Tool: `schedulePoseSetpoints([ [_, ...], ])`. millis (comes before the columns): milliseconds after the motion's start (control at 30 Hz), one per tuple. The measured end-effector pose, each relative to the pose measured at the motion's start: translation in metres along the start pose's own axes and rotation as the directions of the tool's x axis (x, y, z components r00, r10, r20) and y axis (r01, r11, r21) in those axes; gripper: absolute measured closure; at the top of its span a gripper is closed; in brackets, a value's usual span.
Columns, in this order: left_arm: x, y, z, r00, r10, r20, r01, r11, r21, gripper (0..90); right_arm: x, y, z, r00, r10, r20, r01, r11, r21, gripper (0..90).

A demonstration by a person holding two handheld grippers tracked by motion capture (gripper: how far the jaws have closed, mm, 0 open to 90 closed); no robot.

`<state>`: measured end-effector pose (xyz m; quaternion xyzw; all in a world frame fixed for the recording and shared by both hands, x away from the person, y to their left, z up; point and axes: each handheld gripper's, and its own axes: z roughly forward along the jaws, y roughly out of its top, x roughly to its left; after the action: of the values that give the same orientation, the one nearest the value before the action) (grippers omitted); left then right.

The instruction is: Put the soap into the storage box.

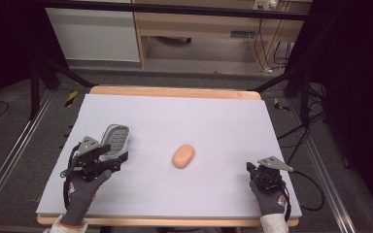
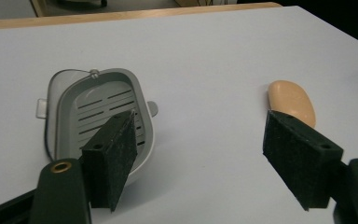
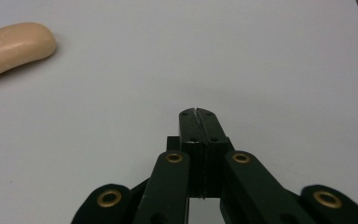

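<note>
An orange bar of soap (image 1: 183,156) lies near the middle of the white table top (image 1: 213,116). A grey slotted soap dish (image 1: 115,138) sits at the left. My left gripper (image 1: 108,158) hovers just in front of the dish, open, with nothing between its pads. In the left gripper view the dish (image 2: 103,112) is partly behind the left pad (image 2: 114,158) and the soap (image 2: 292,101) lies beyond the right pad. My right gripper (image 1: 250,168) rests near the front right of the table, shut with its jaws pressed together on nothing; the soap (image 3: 14,45) lies off to its far left.
A wooden rim (image 1: 175,92) borders the table's far edge. Beyond it stand a wooden shelf (image 1: 199,29) and cables on the floor. Black frame legs (image 1: 39,77) flank the table on both sides.
</note>
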<state>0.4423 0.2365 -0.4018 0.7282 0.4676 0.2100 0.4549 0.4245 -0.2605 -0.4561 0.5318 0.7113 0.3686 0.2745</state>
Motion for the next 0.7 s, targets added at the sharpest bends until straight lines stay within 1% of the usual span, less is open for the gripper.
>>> schedulePoseSetpoints([
  [67,-0.004,0.003,0.002,1.0,0.002,0.008,-0.002,1.0,-0.002,25.3,0.0,0.0,0.0,1.0,-0.004,0.004,0.004,1.0,-0.002,89.5],
  [100,-0.005,0.004,0.003,0.9999,0.003,0.011,-0.003,1.0,-0.003,25.3,0.001,0.0,0.0,0.9999,-0.009,0.008,0.009,1.0,-0.004,87.8],
  [167,-0.009,0.007,0.007,0.9998,0.004,0.018,-0.004,1.0,-0.001,25.4,0.001,0.0,0.0,0.9999,-0.01,0.01,0.01,0.9999,-0.002,82.8],
  [233,-0.013,0.01,0.011,0.9997,0.014,0.022,-0.014,0.9999,0.007,25.3,0.002,0.0,0.001,1.0,-0.006,0.004,0.006,1.0,-0.001,76.4],
  [300,-0.015,0.011,0.013,0.9995,0.02,0.024,-0.02,0.9997,0.011,25.3,0.001,-0.001,0.002,0.9999,-0.008,0.011,0.008,1.0,-0.002,71.6],
  [333,-0.019,0.014,0.018,0.9991,0.028,0.031,-0.029,0.9995,0.016,25.3,0.001,-0.001,0.002,0.9999,-0.004,0.011,0.004,1.0,-0.008,68.3],
  [400,-0.024,0.017,0.022,0.9985,0.038,0.039,-0.039,0.999,0.021,25.3,0.001,-0.001,0.002,1.0,0.004,0.007,-0.004,1.0,-0.007,65.2],
  [433,-0.026,0.018,0.025,0.9982,0.043,0.041,-0.044,0.9987,0.026,25.3,0.001,-0.001,0.003,1.0,-0.002,0.009,0.002,1.0,-0.009,63.6],
  [500,-0.029,0.019,0.027,0.998,0.044,0.046,-0.046,0.9986,0.026,25.3,0.001,-0.001,0.004,1.0,0.002,0.004,-0.002,1.0,-0.001,60.7],
  [533,-0.033,0.021,0.031,0.9974,0.047,0.055,-0.049,0.9984,0.028,25.2,0.002,-0.001,0.004,1.0,0.002,0.002,-0.002,1.0,0.001,58.9],
  [567,-0.033,0.021,0.031,0.9974,0.047,0.055,-0.049,0.9984,0.028,25.2,0.002,-0.001,0.004,1.0,0.002,0.002,-0.002,1.0,0.001,58.9],
  [633,-0.041,0.025,0.039,0.9965,0.053,0.065,-0.055,0.998,0.031,25.0,0.002,-0.001,0.005,1.0,-0.001,0.004,0.001,1.0,-0.007,54.8],
  [700,-0.042,0.026,0.041,0.9962,0.055,0.067,-0.058,0.9978,0.031,25.0,0.002,-0.001,0.005,1.0,-0.001,0.003,0.001,1.0,-0.007,54.2],
])
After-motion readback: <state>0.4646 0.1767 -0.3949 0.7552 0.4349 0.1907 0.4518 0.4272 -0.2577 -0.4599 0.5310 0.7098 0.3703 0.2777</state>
